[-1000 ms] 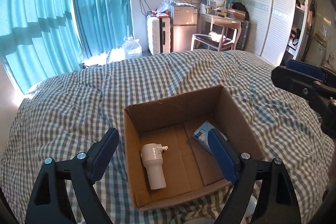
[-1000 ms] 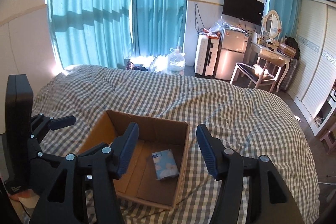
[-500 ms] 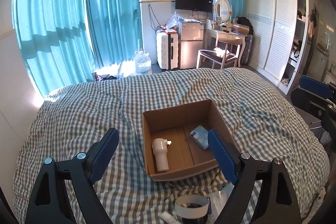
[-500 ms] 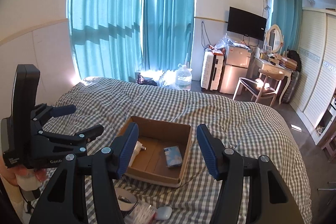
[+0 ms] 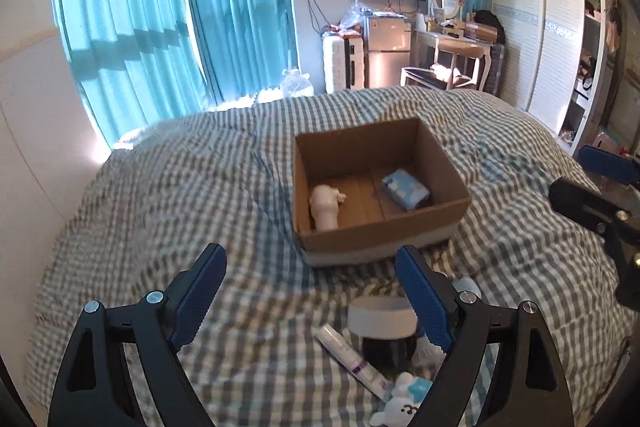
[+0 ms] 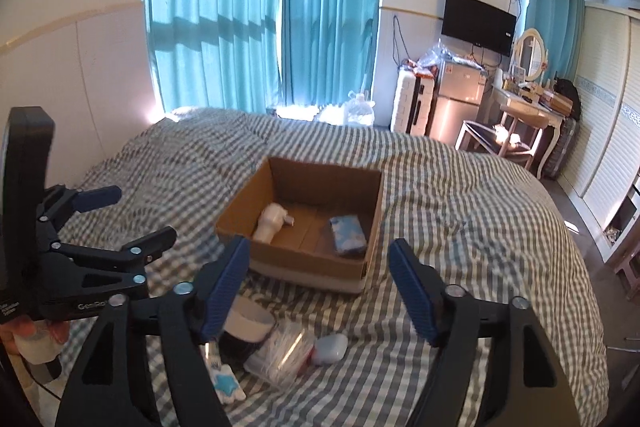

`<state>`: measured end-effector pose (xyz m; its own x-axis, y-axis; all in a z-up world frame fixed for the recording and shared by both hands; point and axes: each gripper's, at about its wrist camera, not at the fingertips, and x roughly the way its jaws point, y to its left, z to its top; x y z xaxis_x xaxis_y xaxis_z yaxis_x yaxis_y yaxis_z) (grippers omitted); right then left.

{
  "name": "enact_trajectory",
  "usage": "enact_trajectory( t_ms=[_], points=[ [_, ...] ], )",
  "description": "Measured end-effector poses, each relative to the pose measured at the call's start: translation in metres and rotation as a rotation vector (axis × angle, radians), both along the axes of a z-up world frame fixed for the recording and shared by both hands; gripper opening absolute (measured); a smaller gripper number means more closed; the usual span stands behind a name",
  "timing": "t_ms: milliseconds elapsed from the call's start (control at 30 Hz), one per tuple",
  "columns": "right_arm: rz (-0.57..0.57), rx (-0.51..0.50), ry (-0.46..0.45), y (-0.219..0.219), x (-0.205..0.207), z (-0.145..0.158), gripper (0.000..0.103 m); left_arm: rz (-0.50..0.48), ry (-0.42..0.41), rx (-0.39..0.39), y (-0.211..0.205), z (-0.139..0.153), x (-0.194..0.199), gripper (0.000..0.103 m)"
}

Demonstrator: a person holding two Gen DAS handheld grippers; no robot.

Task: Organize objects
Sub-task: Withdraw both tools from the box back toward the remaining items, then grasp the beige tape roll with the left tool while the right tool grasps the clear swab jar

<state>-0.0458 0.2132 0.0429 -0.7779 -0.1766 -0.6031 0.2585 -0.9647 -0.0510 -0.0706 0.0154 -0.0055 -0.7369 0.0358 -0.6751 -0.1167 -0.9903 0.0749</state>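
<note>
A brown cardboard box point(image 5: 360, 151) point(image 6: 320, 183) sits mid-bed on the checked cover. In it lie a white plastic bottle point(image 5: 325, 207) point(image 6: 272, 221) and a blue tissue pack point(image 5: 406, 190) point(image 6: 348, 234). Loose items lie in front of the box: a black-and-white roll point(image 5: 382, 327) point(image 6: 249, 323), a white tube point(image 5: 352, 359), a white-blue plush toy point(image 5: 402, 401), a clear plastic bag point(image 6: 285, 351) and a small white case point(image 6: 330, 348). My left gripper point(image 5: 312, 287) point(image 6: 132, 217) hangs open above the near bed, holding nothing. My right gripper point(image 6: 320, 279) point(image 5: 600, 183) has its jaws opening, with nothing between them.
The checked bed cover point(image 5: 180, 195) spreads wide to the left of the box. Teal curtains point(image 6: 260, 7) hang behind the bed. A suitcase point(image 6: 412, 105), a small fridge point(image 6: 456, 99), a dressing table with a chair point(image 6: 516, 123) and a white wardrobe point(image 5: 536, 27) stand beyond its far edge.
Both grippers have drawn back from over the box, which now looks smaller and farther. The loose items in front of it have come into view. The right jaws stand wider.
</note>
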Motion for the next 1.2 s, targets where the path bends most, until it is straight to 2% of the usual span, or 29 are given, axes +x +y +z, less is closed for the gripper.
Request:
enact_trajectory(
  t_ms=[67, 233, 333, 500, 700, 900, 1067, 1133, 1167, 1200],
  points=[
    [-0.004, 0.005, -0.020, 0.001, 0.002, -0.018, 0.080, 0.003, -0.021, 0.024, -0.001, -0.018, 0.003, 0.096],
    [-0.030, 0.008, -0.138, 0.008, -0.009, -0.075, 0.080, -0.017, -0.089, 0.011, 0.007, -0.067, 0.003, 0.096],
    [-0.060, 0.007, -0.181, 0.015, -0.015, -0.100, 0.080, -0.040, -0.113, -0.021, 0.015, -0.086, -0.001, 0.096],
    [-0.088, 0.015, -0.197, 0.022, -0.015, -0.127, 0.080, -0.098, -0.140, -0.027, 0.032, -0.110, -0.002, 0.097],
    [-0.113, 0.015, -0.231, 0.026, -0.017, -0.146, 0.080, -0.133, -0.168, 0.001, 0.042, -0.122, -0.007, 0.097],
    [-0.133, -0.006, -0.247, 0.033, -0.017, -0.153, 0.080, -0.151, -0.198, -0.013, 0.055, -0.135, -0.024, 0.097],
    [-0.165, -0.027, -0.252, 0.038, -0.017, -0.159, 0.080, -0.133, -0.176, -0.019, 0.058, -0.143, -0.038, 0.097],
    [-0.183, -0.049, -0.246, 0.043, -0.016, -0.159, 0.080, -0.135, -0.199, 0.012, 0.056, -0.148, -0.044, 0.093],
    [-0.186, -0.053, -0.246, 0.043, -0.016, -0.160, 0.080, -0.137, -0.215, 0.038, 0.053, -0.150, -0.046, 0.084],
    [-0.191, -0.056, -0.245, 0.044, -0.016, -0.159, 0.080, -0.147, -0.233, 0.072, 0.050, -0.152, -0.046, 0.081]
  ],
)
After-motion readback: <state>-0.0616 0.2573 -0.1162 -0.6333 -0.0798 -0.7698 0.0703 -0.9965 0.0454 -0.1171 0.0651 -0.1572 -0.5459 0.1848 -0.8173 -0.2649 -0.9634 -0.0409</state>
